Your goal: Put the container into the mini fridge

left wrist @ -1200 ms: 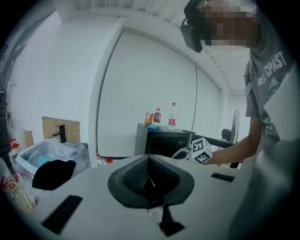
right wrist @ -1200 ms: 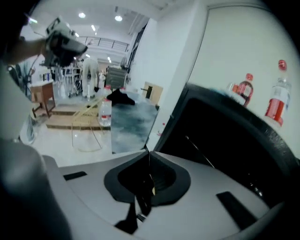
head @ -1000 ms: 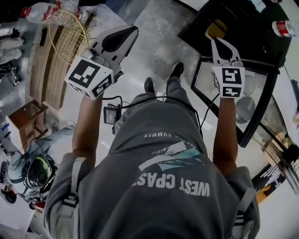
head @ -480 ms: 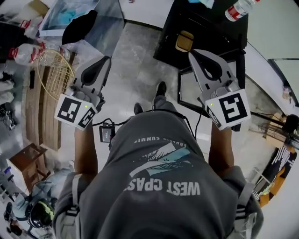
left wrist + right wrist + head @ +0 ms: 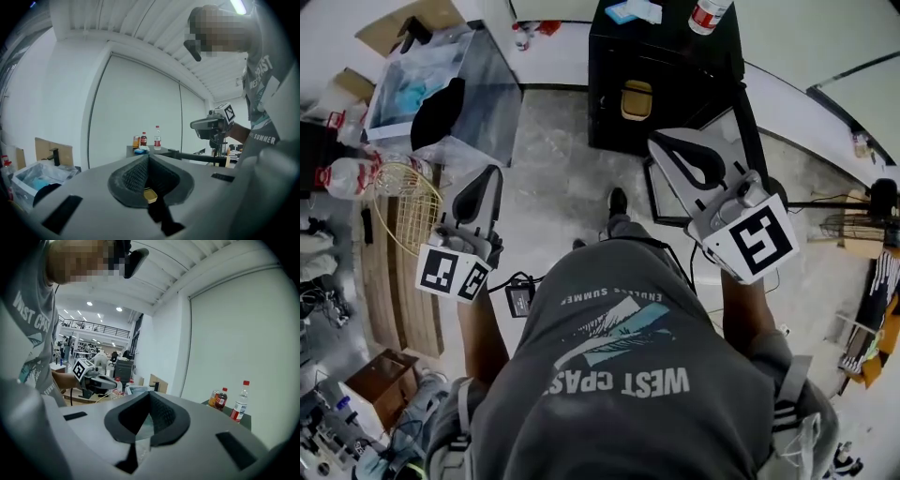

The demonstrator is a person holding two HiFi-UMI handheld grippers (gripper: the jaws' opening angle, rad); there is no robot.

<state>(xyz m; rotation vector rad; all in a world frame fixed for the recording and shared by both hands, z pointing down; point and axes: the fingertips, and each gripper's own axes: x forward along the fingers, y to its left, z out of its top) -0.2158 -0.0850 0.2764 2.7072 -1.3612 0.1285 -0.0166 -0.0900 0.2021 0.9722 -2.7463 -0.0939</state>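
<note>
The black mini fridge (image 5: 675, 70) stands ahead of my feet, its glass door (image 5: 727, 164) swung open to the right. A small yellow container (image 5: 637, 98) shows at the fridge's open front; whether it rests on a shelf I cannot tell. My right gripper (image 5: 657, 141) hangs in the air before the door, shut with nothing between its pads (image 5: 150, 395). The left gripper (image 5: 494, 172) is lower left over the floor, also shut and empty (image 5: 149, 158). Through the gap below its tips a yellow bit (image 5: 150, 195) of the container shows.
Bottles (image 5: 710, 13) and a blue item (image 5: 634, 11) stand on the fridge top. A clear plastic bin (image 5: 469, 70) with a black cloth sits far left, a wire basket (image 5: 405, 204) and wooden boards (image 5: 394, 300) beside it. A small cabled box (image 5: 520, 298) lies on the floor.
Both grippers have risen, the right one much more, away from the glass door and closer to my head. The view has tilted forward, bringing the whole fridge in. Both jaws stayed shut.
</note>
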